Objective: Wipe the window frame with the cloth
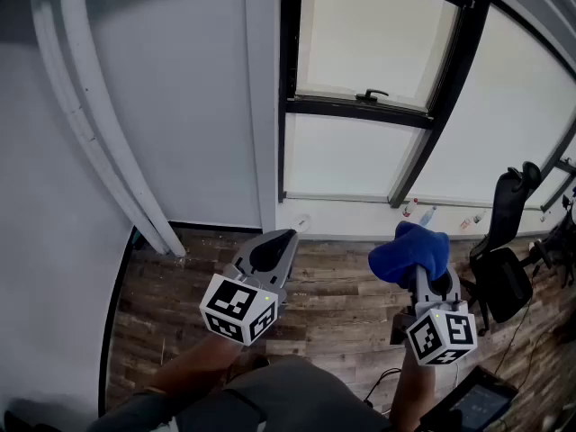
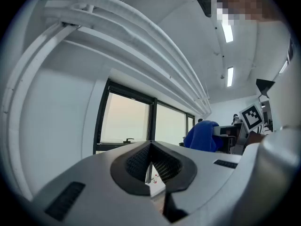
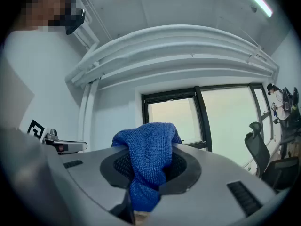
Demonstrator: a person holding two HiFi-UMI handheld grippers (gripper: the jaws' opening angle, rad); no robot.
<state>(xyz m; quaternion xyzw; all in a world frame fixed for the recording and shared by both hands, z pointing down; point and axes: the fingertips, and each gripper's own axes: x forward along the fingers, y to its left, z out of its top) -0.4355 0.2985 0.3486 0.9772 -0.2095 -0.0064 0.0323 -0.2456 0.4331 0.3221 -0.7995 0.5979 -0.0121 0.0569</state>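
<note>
Floor (image 1: 346,300): wood planks lie under both tools.
Left tool (image 1: 281,239): its jaws are pressed together, with nothing between them.
Right tool (image 1: 427,277): it is clamped on the blue cloth (image 1: 409,252), which bunches up above the jaws.
Window frame (image 1: 360,111): black, beyond the tools, well apart from the cloth.
Office chair (image 1: 504,273): black, at the right, near the window.
</note>
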